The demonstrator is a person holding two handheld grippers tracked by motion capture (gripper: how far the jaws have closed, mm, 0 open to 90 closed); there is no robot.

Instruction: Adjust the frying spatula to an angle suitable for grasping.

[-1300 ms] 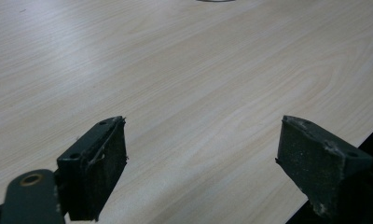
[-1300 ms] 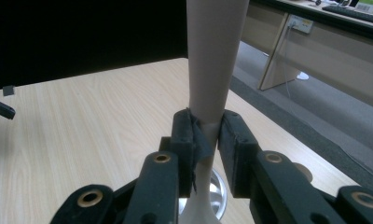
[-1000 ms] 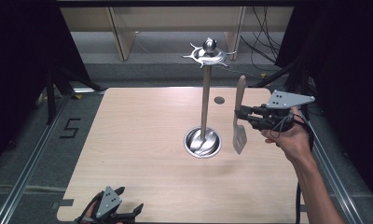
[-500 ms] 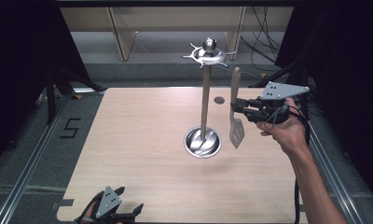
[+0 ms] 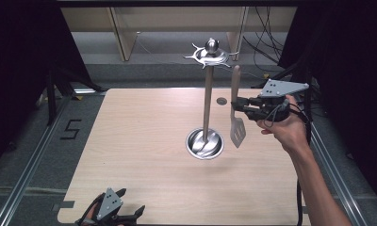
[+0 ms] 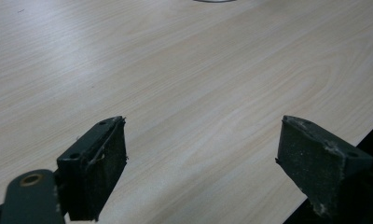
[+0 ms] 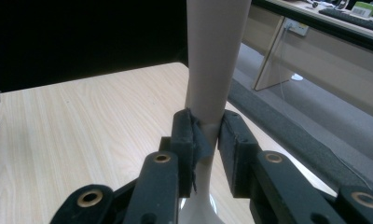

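Pale wood tabletop [image 5: 144, 141] carried the utensil stand [image 5: 206, 108]. Your right gripper [image 5: 241, 106] clamped the spatula [image 5: 236, 120] upright beside it (rigid, light; grip the neck). Your left gripper [image 6: 203, 158] rested with jaws apart.

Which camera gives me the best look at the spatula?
The high view: the whole spatula shows upright, handle up, slotted blade down, held by the right tool. The right gripper view shows only its handle clamped between the jaws.
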